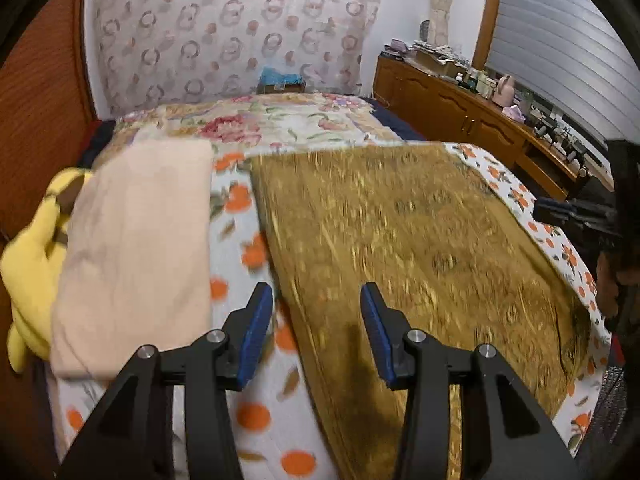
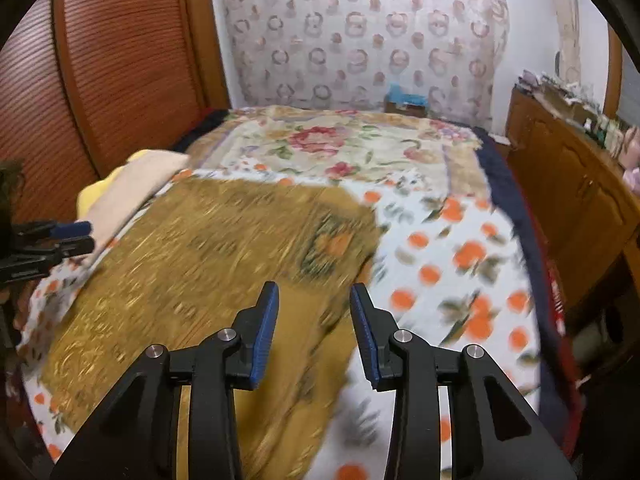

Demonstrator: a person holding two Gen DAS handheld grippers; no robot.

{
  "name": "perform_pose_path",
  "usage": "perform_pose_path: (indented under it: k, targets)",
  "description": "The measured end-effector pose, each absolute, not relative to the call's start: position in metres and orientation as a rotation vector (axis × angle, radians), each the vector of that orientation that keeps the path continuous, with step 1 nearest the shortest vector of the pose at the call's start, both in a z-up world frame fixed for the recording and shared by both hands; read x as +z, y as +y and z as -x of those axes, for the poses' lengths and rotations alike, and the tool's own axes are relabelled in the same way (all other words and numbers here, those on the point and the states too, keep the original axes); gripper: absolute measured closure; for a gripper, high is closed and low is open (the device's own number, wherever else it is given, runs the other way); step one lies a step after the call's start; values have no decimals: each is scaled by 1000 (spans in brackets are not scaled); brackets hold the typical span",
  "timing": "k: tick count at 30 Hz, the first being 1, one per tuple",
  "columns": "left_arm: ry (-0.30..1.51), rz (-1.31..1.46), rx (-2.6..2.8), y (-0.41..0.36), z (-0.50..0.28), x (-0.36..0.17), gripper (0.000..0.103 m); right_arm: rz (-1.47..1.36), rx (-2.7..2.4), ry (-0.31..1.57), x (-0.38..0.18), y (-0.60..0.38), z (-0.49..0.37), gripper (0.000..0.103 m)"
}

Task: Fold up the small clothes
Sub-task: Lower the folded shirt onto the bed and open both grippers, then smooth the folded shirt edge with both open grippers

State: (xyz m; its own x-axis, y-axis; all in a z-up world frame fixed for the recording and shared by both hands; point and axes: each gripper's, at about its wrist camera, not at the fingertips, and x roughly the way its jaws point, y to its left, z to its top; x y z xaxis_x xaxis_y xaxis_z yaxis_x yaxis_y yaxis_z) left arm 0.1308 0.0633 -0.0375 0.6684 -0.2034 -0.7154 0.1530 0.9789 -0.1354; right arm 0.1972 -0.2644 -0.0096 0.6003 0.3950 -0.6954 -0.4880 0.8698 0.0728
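Note:
A mustard-gold patterned cloth (image 1: 420, 248) lies spread flat on the bed, over a white sheet with orange flowers (image 1: 240, 248). My left gripper (image 1: 317, 294) hovers open above the cloth's near left edge, nothing between its blue pads. The same cloth (image 2: 208, 256) fills the left half of the right wrist view. My right gripper (image 2: 314, 292) is open over its near right edge, also with nothing in it. The left gripper (image 2: 76, 236) shows at the far left of the right wrist view, the right gripper (image 1: 576, 212) at the far right of the left wrist view.
A folded pale pink cloth (image 1: 140, 248) lies on a yellow plush toy (image 1: 32, 256) at the bed's left side. A floral quilt (image 1: 260, 124) covers the far end. A wooden cabinet (image 1: 460, 112) with clutter stands at the right, a wooden slatted door (image 2: 100, 80) at the left.

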Motion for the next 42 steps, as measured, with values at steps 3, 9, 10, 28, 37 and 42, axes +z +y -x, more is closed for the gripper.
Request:
perform_pose_path:
  k: [3, 9, 10, 28, 37, 42]
  targets:
    - [817, 109, -215, 65, -111, -47, 58, 79, 536, 782, -20, -267, -172, 67]
    - [829, 165, -219, 68, -84, -61, 58, 82, 514, 765, -34, -270, -135, 67]
    - [827, 161, -215, 68, -81, -63, 58, 81, 513, 771, -37, -271, -131, 67]
    - [802, 87, -193, 58, -39, -73, 58, 75, 438, 792, -52, -282, -100, 47]
    - [766, 95, -228, 55, -25, -61, 49, 91, 450, 824, -55, -278, -94, 46]
    - [780, 112, -222, 56, -23, -61, 49, 79, 473, 851, -59, -278, -89, 46]
